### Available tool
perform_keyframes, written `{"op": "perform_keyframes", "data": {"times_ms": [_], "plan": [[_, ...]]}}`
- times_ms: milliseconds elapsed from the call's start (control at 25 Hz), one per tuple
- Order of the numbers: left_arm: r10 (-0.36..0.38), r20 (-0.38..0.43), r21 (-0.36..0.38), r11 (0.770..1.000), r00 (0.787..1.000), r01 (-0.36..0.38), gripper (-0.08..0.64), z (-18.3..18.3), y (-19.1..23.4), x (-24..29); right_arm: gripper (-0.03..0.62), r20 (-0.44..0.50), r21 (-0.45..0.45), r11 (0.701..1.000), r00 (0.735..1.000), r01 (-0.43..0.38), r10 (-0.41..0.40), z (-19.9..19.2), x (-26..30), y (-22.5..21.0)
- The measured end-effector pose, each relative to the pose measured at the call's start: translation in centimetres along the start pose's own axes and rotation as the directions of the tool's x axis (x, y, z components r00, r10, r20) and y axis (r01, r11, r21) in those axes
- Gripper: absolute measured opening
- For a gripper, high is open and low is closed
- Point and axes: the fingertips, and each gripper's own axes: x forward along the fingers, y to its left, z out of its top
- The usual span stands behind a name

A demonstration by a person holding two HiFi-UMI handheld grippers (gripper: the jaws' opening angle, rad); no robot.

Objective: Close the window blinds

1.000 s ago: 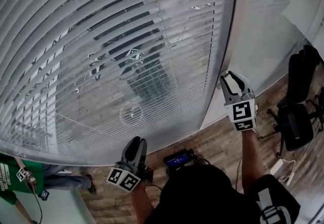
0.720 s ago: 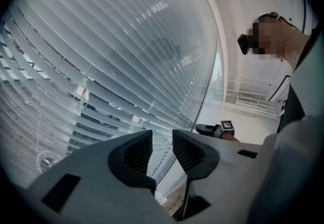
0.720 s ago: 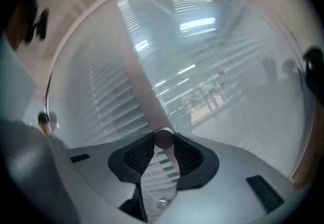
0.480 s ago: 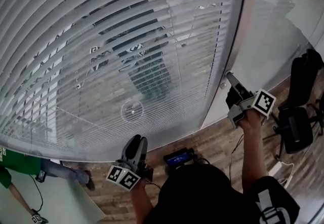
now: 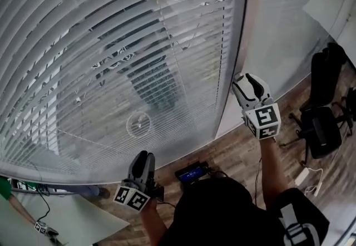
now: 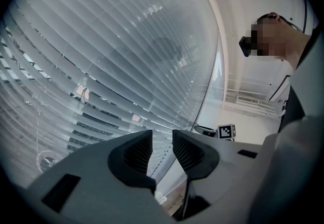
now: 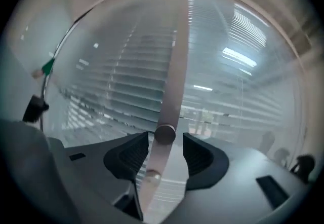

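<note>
Straight ahead, blinds (image 5: 111,61) tilted, see-through — right claw (image 7: 166,149) opening around wand (image 7: 174,76); left claw (image 6: 162,149) narrow, empty.

The right gripper (image 5: 245,84), rolled over half a second ago with its marker cube (image 5: 262,121) turned out to the right, is upright again with the cube facing the head view. It now sits slightly higher and further left, by the window frame (image 5: 240,28). Its jaws are opening, and the blind wand (image 7: 174,66) stands loose between them. The person in green (image 5: 3,186) has slipped almost out of view at the lower left.
</note>
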Motion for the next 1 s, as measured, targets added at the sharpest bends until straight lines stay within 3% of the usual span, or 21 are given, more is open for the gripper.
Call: {"op": "perform_keyframes", "data": {"times_ms": [120,200,240,320,360,400,440,480,520,560,600,800,840,880,920,960,1000], "plan": [[-0.010,-0.007,0.000,1.000,1.000,0.010,0.133,-0.3,-0.3,0.3,0.193,-0.039,-0.186,0.981,0.997,0.062,-0.070,0.1,0.1,0.0],[-0.015,-0.009,0.001,1.000,1.000,0.015,0.133,-0.4,-0.4,0.4,0.130,-0.055,-0.227,0.971,0.994,0.078,-0.093,0.0,0.1,-0.1],[-0.014,-0.008,0.002,1.000,1.000,0.014,0.133,-0.4,-0.4,0.4,0.130,-0.062,-0.218,0.973,0.994,0.077,-0.092,-0.1,0.1,-0.1],[-0.009,-0.006,0.003,1.000,1.000,0.009,0.135,-0.3,-0.3,0.3,0.127,-0.064,-0.079,0.996,0.996,0.049,-0.054,-0.2,0.2,-0.1],[-0.007,-0.005,0.003,1.000,1.000,0.007,0.134,-0.2,-0.4,0.2,0.127,-0.050,0.070,0.997,0.999,0.015,-0.011,-0.2,0.2,-0.2],[-0.006,-0.004,0.003,1.000,1.000,0.006,0.134,-0.1,-0.4,0.2,0.127,-0.020,0.262,0.964,0.999,-0.036,0.042,-0.2,0.3,-0.3],[-0.005,-0.003,0.003,1.000,1.000,0.005,0.134,0.0,-0.4,0.2,0.127,0.029,0.465,0.880,0.995,-0.098,0.096,-0.2,0.3,-0.4],[-0.005,-0.003,0.003,1.000,1.000,0.005,0.135,0.0,-0.5,0.2,0.127,0.090,0.644,0.747,0.986,-0.163,0.139,-0.2,0.4,-0.5],[-0.005,-0.003,0.003,1.000,1.000,0.005,0.133,0.1,-0.5,0.3,0.127,0.152,0.775,0.592,0.975,-0.220,0.164,-0.1,0.4,-0.6],[-0.005,-0.003,0.003,1.000,1.000,0.005,0.134,0.1,-0.5,0.3,0.126,0.204,0.852,0.453,0.964,-0.262,0.173,-0.1,0.4,-0.7],[-0.005,-0.003,0.002,1.000,1.000,0.005,0.135,0.1,-0.6,0.3,0.127,0.237,0.889,0.357,0.956,-0.286,0.174,-0.1,0.4,-0.8],[-0.006,-0.003,0.000,1.000,1.000,0.006,0.134,0.1,-0.6,0.1,0.127,0.324,0.930,0.121,0.930,-0.347,0.173,-0.3,0.4,-0.6],[-0.006,-0.005,0.000,1.000,1.000,0.006,0.135,0.0,-0.6,0.1,0.127,0.355,0.917,0.120,0.916,-0.380,0.186,0.1,0.4,-0.3],[-0.007,-0.006,-0.001,1.000,1.000,0.007,0.134,0.0,-0.6,0.0,0.127,0.376,0.895,0.173,0.903,-0.412,0.206,0.7,0.4,0.2],[-0.007,-0.007,0.000,1.000,1.000,0.007,0.135,0.0,-0.6,0.0,0.131,0.369,0.860,0.283,0.901,-0.425,0.230,1.3,0.3,0.8],[-0.007,-0.007,0.000,1.000,1.000,0.007,0.134,0.0,-0.5,0.1,0.148,0.320,0.807,0.437,0.915,-0.398,0.245,1.3,0.3,1.2],[-0.006,-0.007,0.001,1.000,1.000,0.006,0.133,0.1,-0.5,0.1,0.175,0.234,0.719,0.610,0.943,-0.332,0.237,0.7,0.4,1.4]]}}
